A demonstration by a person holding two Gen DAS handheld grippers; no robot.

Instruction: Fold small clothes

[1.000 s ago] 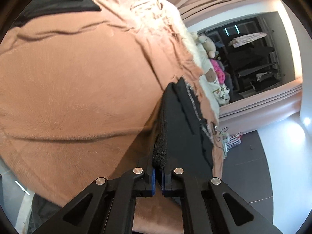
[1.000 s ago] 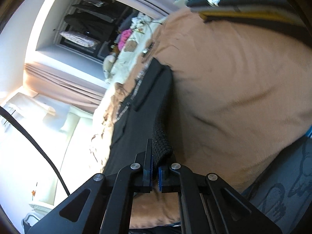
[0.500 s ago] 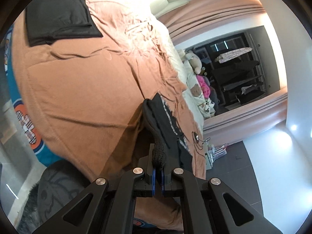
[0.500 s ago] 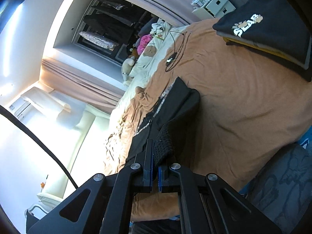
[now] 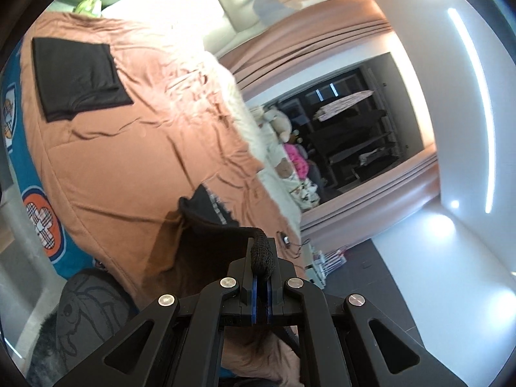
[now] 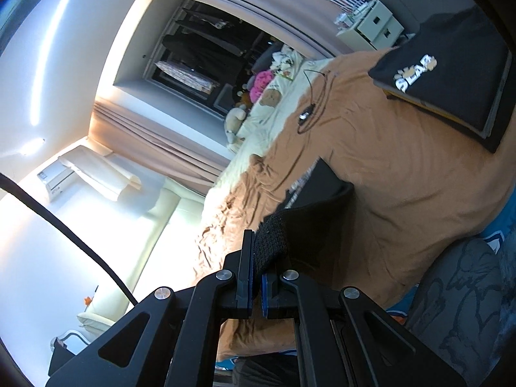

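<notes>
Black garment (image 5: pixel 222 238) pinched between both tools' fingers

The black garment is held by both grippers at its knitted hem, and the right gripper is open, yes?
Not quite: the right gripper is shut on the black garment, as the right wrist view shows. The left gripper also clamps its knitted hem.

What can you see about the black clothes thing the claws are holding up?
The black garment is soft dark fabric with a thick knitted band along its top edge and a pale patterned strip down one side. The left claw and right claw each pinch that knitted edge, holding it up. Its lower part trails onto the brown blanket on the bed.
</notes>
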